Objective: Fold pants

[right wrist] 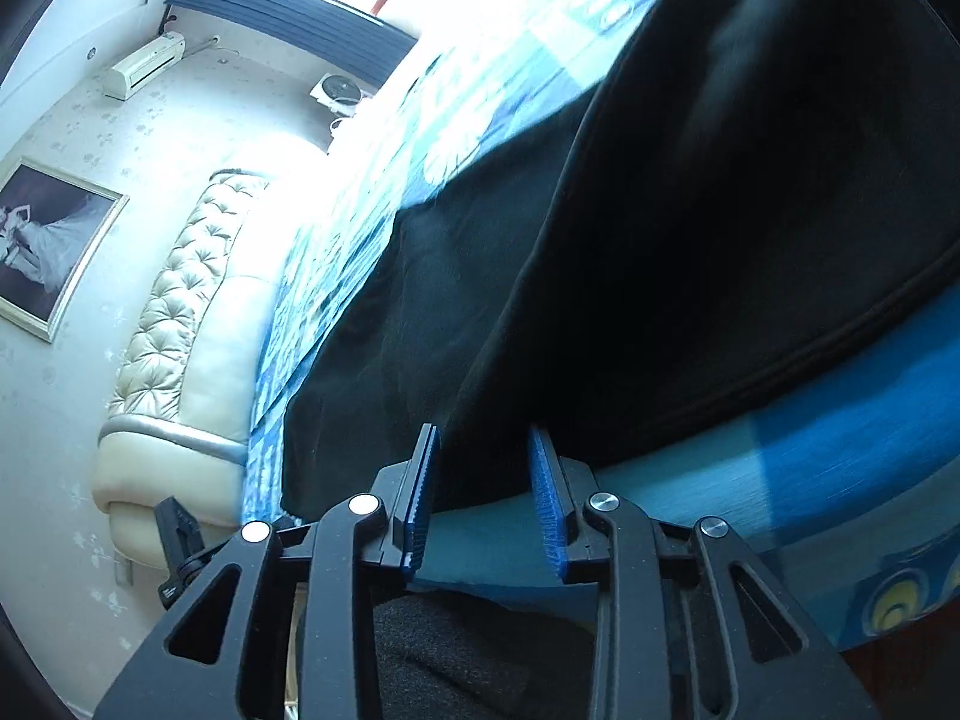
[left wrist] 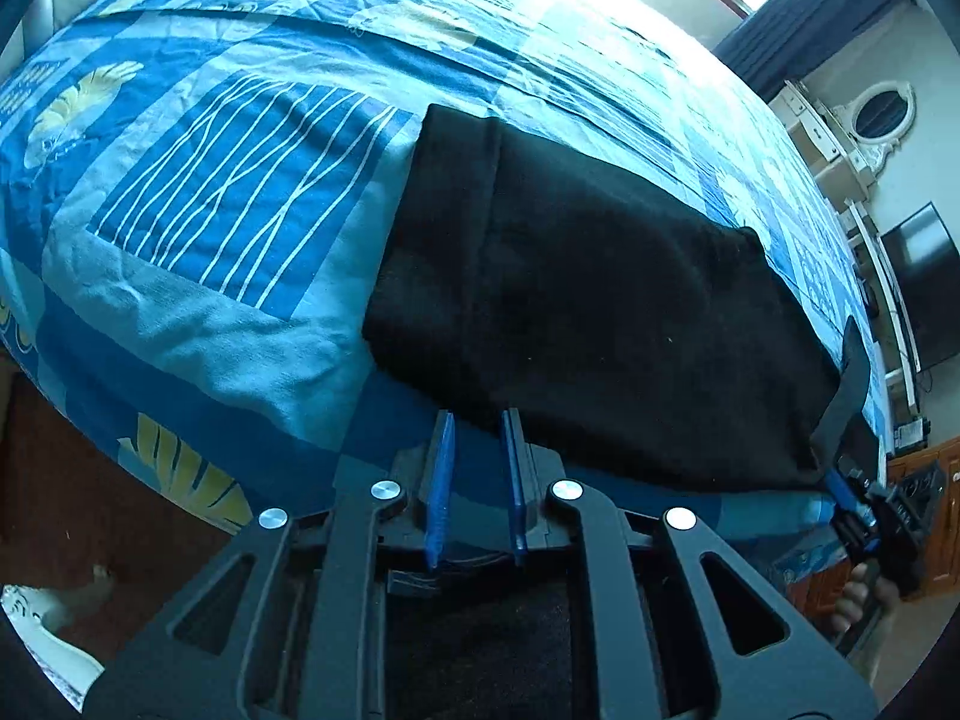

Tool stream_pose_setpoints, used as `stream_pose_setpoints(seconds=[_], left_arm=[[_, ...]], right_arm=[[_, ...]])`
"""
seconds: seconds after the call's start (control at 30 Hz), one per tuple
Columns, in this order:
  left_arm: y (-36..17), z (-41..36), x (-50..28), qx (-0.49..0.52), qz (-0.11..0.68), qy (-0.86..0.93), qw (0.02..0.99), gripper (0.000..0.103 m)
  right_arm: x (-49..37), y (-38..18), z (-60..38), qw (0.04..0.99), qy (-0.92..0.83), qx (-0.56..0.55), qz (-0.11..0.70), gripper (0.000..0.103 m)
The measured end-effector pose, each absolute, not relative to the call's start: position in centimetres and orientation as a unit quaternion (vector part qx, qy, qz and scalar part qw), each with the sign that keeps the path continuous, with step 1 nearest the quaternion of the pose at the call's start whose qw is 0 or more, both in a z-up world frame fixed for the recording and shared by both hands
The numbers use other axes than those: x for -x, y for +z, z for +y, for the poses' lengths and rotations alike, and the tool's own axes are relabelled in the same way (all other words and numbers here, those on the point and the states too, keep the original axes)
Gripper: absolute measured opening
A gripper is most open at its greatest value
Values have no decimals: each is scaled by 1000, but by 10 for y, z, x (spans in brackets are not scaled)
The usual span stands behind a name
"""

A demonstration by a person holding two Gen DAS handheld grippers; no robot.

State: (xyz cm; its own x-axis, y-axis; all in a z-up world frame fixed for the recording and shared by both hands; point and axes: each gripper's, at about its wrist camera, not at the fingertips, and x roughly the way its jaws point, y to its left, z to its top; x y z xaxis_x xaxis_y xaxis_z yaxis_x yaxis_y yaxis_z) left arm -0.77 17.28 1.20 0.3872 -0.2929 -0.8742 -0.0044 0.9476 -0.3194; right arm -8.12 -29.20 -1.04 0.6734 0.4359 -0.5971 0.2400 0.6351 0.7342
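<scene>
Black pants [left wrist: 588, 300] lay folded on the blue bedspread [left wrist: 198, 192] near its edge, your left gripper [left wrist: 477, 420] and right gripper [right wrist: 485, 438] both slightly parted and empty, so regripping one layer squarely seemed wisest.

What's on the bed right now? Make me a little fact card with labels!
place: a bed with a blue patterned cover
clothes: black pants, lying in layers on the cover near the bed's edge
left claw: open, nothing between its pads, at the pants' near edge
right claw: open, empty, close to the pants' edge
behind the bed: padded cream headboard and a framed picture on the wall
fold finished: cannot tell
</scene>
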Motion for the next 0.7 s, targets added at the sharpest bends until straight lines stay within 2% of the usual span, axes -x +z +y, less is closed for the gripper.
stream_pose_setpoints(seconds=[0.07,0.13,0.17,0.23,0.3,0.47,0.53,0.7], left_arm=[[25,161,13,117,534,-96,832,28],[37,150,10,103,517,-98,844,49],[41,144,6,98,506,-99,851,51],[45,132,-8,86,496,-88,859,63],[41,121,-26,94,495,-89,859,70],[10,96,-53,110,541,-77,830,74],[6,91,-50,112,536,-65,834,79],[12,76,-37,68,517,-49,852,80]], right_arm=[[84,9,-328,824,22,-426,374,36],[84,30,-366,839,-45,-413,352,47],[80,39,-384,847,-72,-399,343,52],[64,52,-416,859,-128,-366,335,53],[37,57,-443,858,-163,-338,351,58],[-34,39,-500,838,-220,-299,400,59],[-62,31,-515,830,-232,-282,423,59],[-115,7,-548,803,-290,-257,453,59]])
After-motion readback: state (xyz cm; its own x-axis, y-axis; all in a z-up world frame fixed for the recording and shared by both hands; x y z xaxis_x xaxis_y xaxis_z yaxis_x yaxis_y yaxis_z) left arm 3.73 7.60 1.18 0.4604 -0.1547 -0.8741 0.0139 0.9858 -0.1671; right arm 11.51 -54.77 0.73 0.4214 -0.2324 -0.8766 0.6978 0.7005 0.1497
